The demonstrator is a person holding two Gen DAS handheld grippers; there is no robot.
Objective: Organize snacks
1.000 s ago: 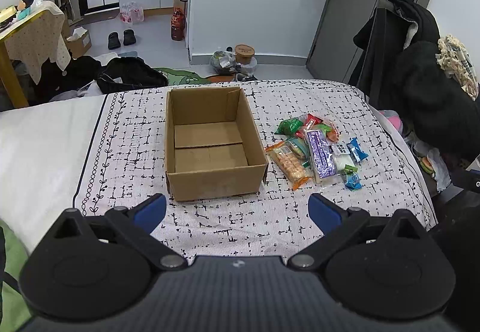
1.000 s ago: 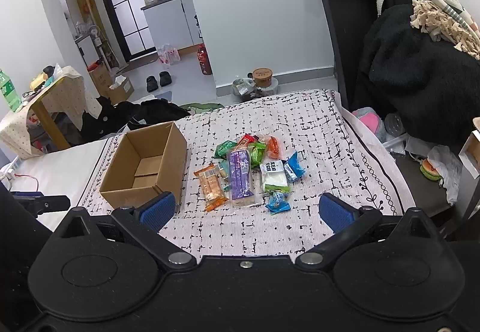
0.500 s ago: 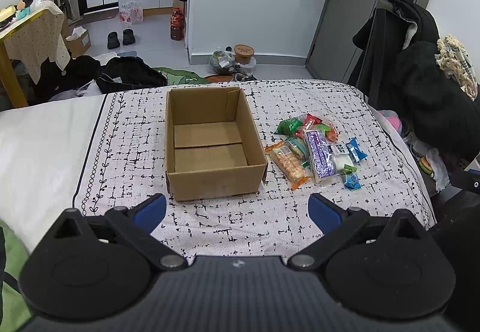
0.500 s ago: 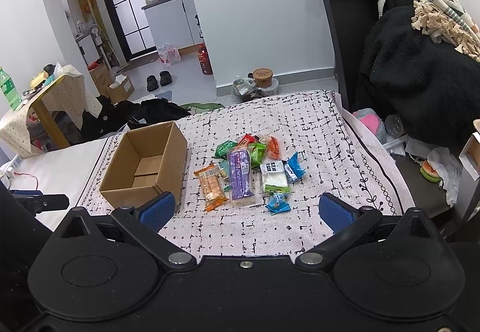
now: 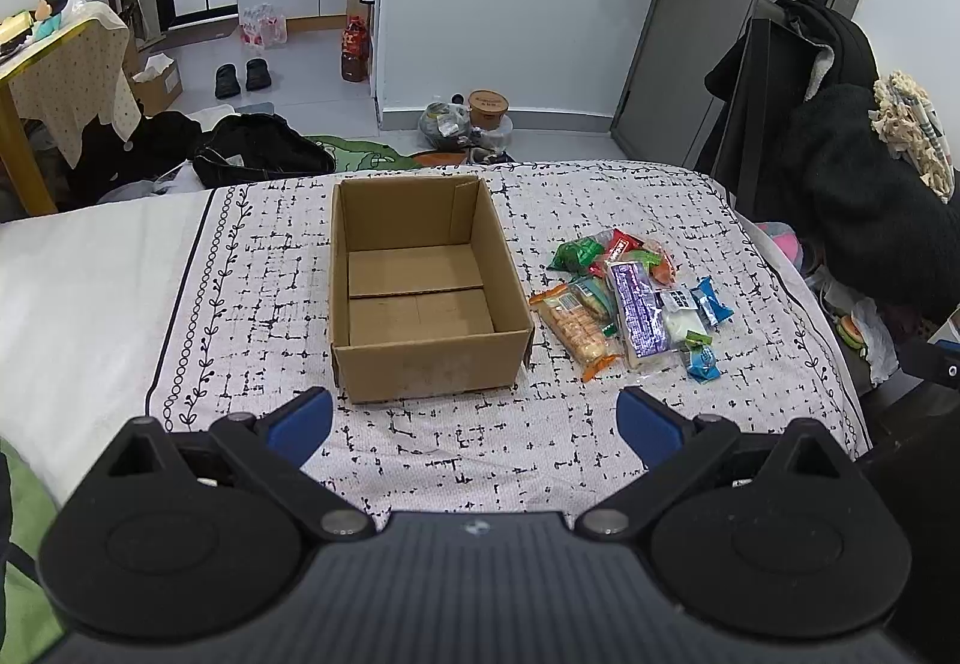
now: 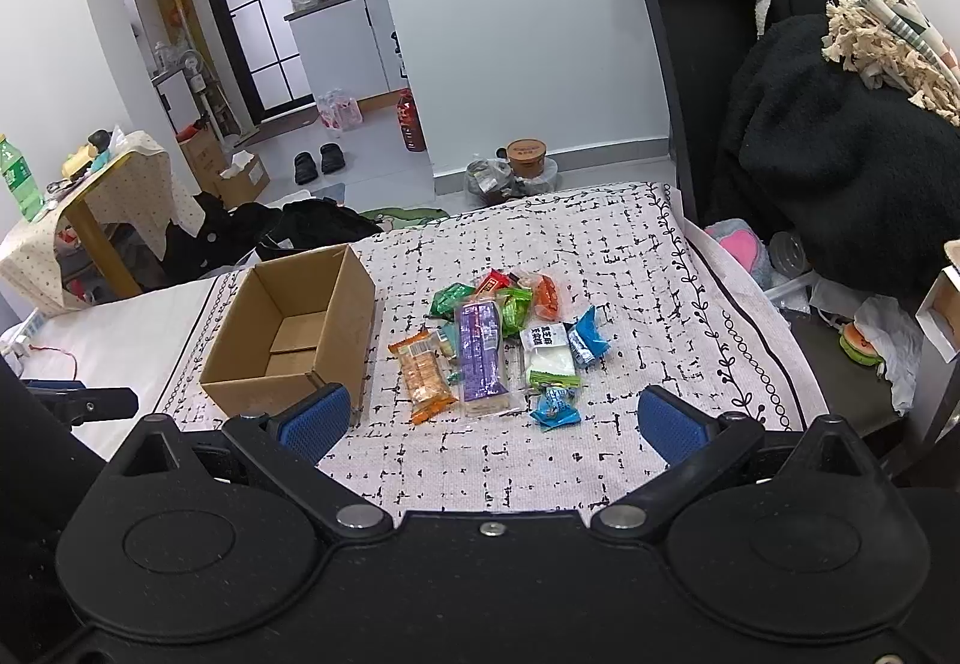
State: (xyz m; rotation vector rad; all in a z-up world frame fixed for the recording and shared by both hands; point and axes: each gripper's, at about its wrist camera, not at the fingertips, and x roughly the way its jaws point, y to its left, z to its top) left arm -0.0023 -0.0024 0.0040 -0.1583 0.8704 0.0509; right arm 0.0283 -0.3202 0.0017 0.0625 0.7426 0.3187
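Currently both tools hang above the near edge of the patterned bedspread, well short of anything on it. Left gripper: blue pads spread wide, nothing between them. Right gripper: same, pads wide apart, empty.

Cardboard box sits upright on the bedspread, flaps open, interior bare. Long axis runs away from the left camera, toward the foot of the bed.

Snack pile lies just right of the box, apart from it. Purple packet is the longest item; long axis runs near-to-far, roughly parallel with the box side. Orange cracker packet lies beside it on the box side, tilted slightly, near end angled away from the box. White packet with green trim sits right of the purple one, same lengthwise run. Small blue wrapped sweet is nearest the right gripper. Another blue packet lies at the right edge. Green and red packets cluster at the far end, overlapping; their headings cannot be told.
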